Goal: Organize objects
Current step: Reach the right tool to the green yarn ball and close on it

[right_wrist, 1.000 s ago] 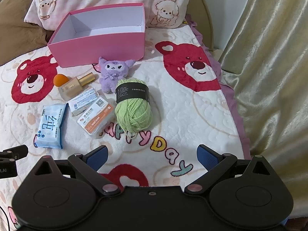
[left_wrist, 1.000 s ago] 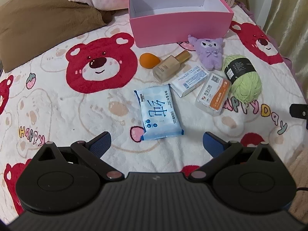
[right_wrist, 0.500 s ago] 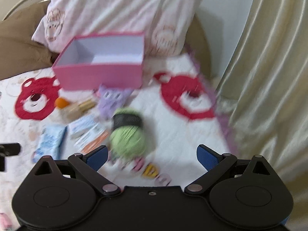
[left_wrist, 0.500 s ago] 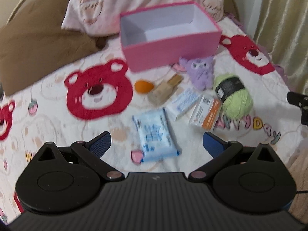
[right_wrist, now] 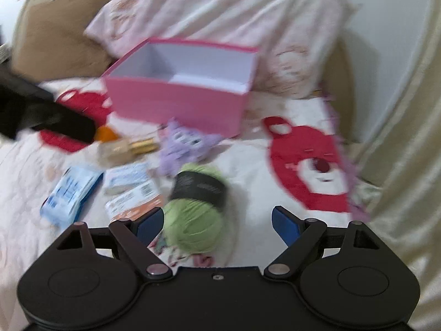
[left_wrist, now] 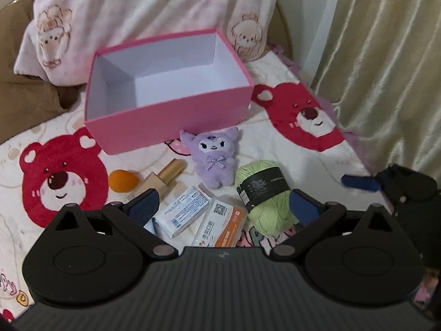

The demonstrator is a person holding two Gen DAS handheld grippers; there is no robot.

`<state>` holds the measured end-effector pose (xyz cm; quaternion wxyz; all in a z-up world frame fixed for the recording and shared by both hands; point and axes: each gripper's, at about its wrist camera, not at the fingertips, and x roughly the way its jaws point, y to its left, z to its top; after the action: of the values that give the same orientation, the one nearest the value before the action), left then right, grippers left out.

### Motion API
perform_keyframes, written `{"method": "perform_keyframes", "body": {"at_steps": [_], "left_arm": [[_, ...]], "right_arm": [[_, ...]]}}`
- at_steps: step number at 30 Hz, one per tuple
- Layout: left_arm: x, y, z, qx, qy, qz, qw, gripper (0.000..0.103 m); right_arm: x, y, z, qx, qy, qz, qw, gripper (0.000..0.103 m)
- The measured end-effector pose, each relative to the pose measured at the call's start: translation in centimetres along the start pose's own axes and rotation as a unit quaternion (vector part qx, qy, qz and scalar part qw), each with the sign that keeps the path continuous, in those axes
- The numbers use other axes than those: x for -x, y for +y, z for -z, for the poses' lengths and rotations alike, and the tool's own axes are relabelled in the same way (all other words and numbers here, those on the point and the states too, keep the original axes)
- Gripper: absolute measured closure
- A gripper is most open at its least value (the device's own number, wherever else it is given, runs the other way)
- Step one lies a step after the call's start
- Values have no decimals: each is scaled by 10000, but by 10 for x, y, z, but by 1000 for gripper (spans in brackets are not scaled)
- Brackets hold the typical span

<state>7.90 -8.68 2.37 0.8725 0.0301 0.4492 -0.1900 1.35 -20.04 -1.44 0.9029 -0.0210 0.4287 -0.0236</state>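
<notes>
Surface: bed w/ bear-print blanket [left_wrist: 275, 143], pillows and curtain behind.
Box: pink box [left_wrist: 171, 121] empty, far side of the clutter.
Change: both views now sit closer in than a sec ago; yarn ball [right_wrist: 197, 215] nearer your right gripper [right_wrist: 217, 224].
R jaws: closing, yarn touching the left pad, no grip yet.
L gripper [left_wrist: 223, 209]: jaws wide, empty, over the packets [left_wrist: 187, 211].
Meaning: yarn looks like your first pick; nothing boxed yet.

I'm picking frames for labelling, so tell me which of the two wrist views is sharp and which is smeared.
Left wrist view: mostly sharp, the yarn ball's label and the pink box edges crisp, with only the right hand-held gripper at the edge blurred. Right wrist view: motion-smeared throughout, the plush toy and packets streaked; only the camera's own gripper body stays crisp. Both show fisheye bending at the borders.
</notes>
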Motion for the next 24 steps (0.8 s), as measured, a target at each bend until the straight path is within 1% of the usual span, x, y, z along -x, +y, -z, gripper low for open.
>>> {"method": "perform_keyframes", "body": {"at_steps": [3,4,6,8,9,11,12,13,14,15,17,18,20,21,22,23,24], "left_arm": [[-31,-4,-1,-33,170,183,9997,4],[-37,-4,-1,-18,211,231,9995,8],[-49,-5,2,53,175,346,9992,12],[-61,-3,8,243,85,622,9977,12],[-67,-2,11,328,109,721,9968,13],[-80,-1,15,501,182,927,9943,18],[-86,-1,17,587,202,1013,9929,22],[-92,-2,18,633,228,1058,9921,27],[-98,-3,18,670,269,1070,9916,30],[-105,-5,18,700,317,1078,9912,36],[-118,-8,19,741,422,1124,9900,39],[-124,-9,20,776,482,1131,9894,42],[-131,-8,25,938,542,1284,9858,50],[-132,-6,27,1040,544,1368,9836,51],[-133,-6,28,1065,529,1359,9836,53],[-133,-7,29,1015,515,1359,9842,53],[-131,-8,30,962,500,1377,9845,54]], "right_arm": [[-21,-6,0,-127,114,-437,9989,14],[-27,-8,0,-154,128,-522,9984,14],[-38,-15,0,-373,128,-701,9968,14],[-52,-27,4,-810,285,-917,9921,14],[-59,-31,9,-989,398,-949,9898,15],[-68,-34,18,-1149,539,-850,9883,15],[-71,-34,20,-1164,580,-853,9878,15],[-72,-33,22,-1153,610,-895,9874,15],[-73,-31,22,-1117,609,-947,9873,15],[-75,-28,21,-1065,571,-969,9879,15],[-83,-23,19,-960,502,-904,9900,15],[-88,-21,19,-912,502,-839,9910,15],[-99,-18,18,-890,566,-719,9918,20],[-102,-19,18,-947,604,-763,9907,27],[-104,-20,19,-1020,641,-834,9892,33],[-103,-19,19,-1016,642,-802,9895,34],[-101,-17,19,-921,614,-739,9911,39]]}}
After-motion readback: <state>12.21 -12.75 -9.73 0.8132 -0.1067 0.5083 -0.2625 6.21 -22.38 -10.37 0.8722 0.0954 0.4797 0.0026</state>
